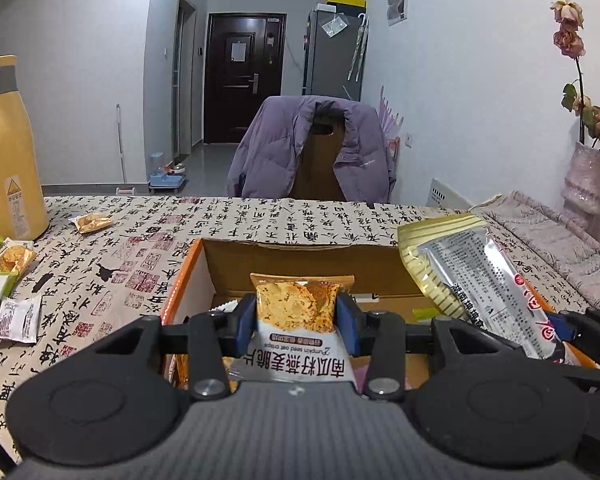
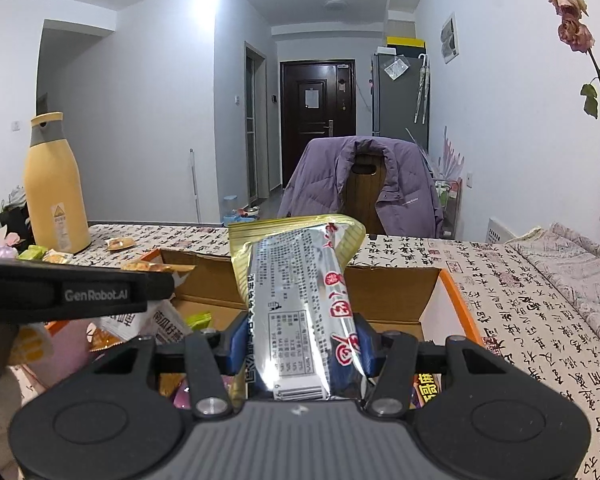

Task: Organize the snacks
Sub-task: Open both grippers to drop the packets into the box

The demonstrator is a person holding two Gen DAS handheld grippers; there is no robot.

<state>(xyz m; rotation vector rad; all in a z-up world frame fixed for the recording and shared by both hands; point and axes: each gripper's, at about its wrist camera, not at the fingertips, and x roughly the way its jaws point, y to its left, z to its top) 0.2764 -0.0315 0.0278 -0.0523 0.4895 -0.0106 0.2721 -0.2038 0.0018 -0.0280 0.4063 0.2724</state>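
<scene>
Left wrist view: the left gripper (image 1: 296, 320) pinches a light, crinkly oat-crisp packet (image 1: 296, 312) mid-body, fragile inside, while the right gripper (image 2: 298, 344) clamps a slippery silver-gold foil pouch (image 2: 300, 300) above the open cardboard box (image 1: 300, 256).

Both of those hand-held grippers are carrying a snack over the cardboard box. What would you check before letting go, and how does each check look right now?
1. Left hand-held gripper shut on the oat crisps packet: ok.
2. Right hand-held gripper shut on the silver and gold bag: ok.
3. Both snacks above the open cardboard box: ok.
4. Room in the box: snacks already lie inside, bare floor shows; ok.
5. The two grippers clear of each other: close together, cannot tell.
6. Loose snacks left on the tablecloth near the yellow flask: not ok, several remain.
</scene>
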